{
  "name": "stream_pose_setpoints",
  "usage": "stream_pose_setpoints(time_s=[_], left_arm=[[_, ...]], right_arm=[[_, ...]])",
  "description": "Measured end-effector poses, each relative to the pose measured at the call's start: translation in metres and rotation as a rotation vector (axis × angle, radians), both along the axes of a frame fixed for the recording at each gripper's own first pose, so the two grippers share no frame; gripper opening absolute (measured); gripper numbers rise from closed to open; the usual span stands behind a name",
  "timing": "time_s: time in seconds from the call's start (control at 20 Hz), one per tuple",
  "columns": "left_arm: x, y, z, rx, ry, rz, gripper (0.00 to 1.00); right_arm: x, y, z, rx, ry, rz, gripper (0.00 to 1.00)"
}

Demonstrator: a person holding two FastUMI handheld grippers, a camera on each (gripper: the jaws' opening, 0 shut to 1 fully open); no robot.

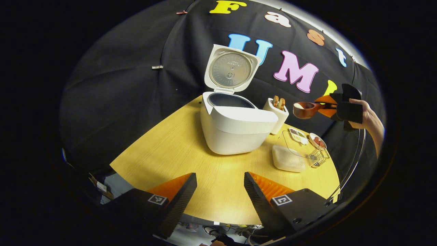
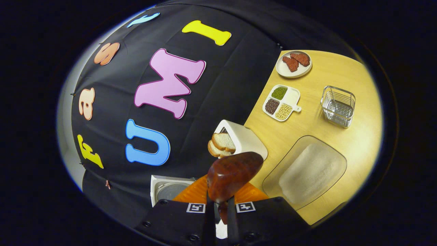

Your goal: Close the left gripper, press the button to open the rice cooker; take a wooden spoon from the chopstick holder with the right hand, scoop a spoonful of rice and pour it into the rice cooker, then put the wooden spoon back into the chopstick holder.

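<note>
The white rice cooker (image 1: 235, 128) sits near the middle of the pale wooden surface (image 1: 177, 150) with its round lid (image 1: 231, 69) flipped up and standing upright, so the dark inner pot is exposed. The button press looks done.

The left tool (image 1: 220, 191) hangs low over the near edge of the surface, its two fingers spread wide with nothing between them, apparently pulled back to leave the cooker's mouth free.

To the right, a hand (image 1: 367, 118) holds the right tool (image 1: 329, 106) up in the air, above the surface and off to the right of the white chopstick holder (image 1: 277, 114). Its fingers are pressed together on the handle of the dark brown wooden spoon (image 1: 305, 110). In the left gripper view the bowl faces upward and seems to carry something pale, probably rice; keeping it level would stop the load spilling.

In the right gripper view the wooden spoon's (image 2: 234, 174) rounded underside is turned toward the camera, gripped by the right tool (image 2: 220, 208). The clear shallow tray of white rice (image 2: 312, 171) lies just beside the holder. I judge the next move is carrying the spoon over the open pot and tipping it.
</note>
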State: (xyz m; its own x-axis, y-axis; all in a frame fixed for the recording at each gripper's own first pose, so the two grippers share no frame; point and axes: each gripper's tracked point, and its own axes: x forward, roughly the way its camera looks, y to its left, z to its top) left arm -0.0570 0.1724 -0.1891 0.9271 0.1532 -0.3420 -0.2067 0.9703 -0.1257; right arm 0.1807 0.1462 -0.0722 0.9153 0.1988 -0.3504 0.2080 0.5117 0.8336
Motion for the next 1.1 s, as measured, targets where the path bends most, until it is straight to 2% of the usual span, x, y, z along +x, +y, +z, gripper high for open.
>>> stream_pose_setpoints(time_s=[0.35,0.6,0.75,1.1], left_arm=[[-0.006,0.021,0.002,-0.006,-0.013,0.028,0.96],[-0.013,0.035,-0.005,-0.008,-0.014,0.049,0.96],[-0.021,0.039,-0.014,-0.052,-0.002,0.071,0.96],[-0.038,0.055,-0.024,-0.095,0.016,0.134,0.96]], right_arm=[[0.021,0.091,0.027,0.018,-0.043,0.091,0.17],[0.033,0.146,0.01,-0.081,-0.058,0.166,0.18],[0.048,0.168,0.001,-0.134,-0.081,0.187,0.18],[0.073,0.22,-0.002,-0.381,-0.222,0.267,0.17]])
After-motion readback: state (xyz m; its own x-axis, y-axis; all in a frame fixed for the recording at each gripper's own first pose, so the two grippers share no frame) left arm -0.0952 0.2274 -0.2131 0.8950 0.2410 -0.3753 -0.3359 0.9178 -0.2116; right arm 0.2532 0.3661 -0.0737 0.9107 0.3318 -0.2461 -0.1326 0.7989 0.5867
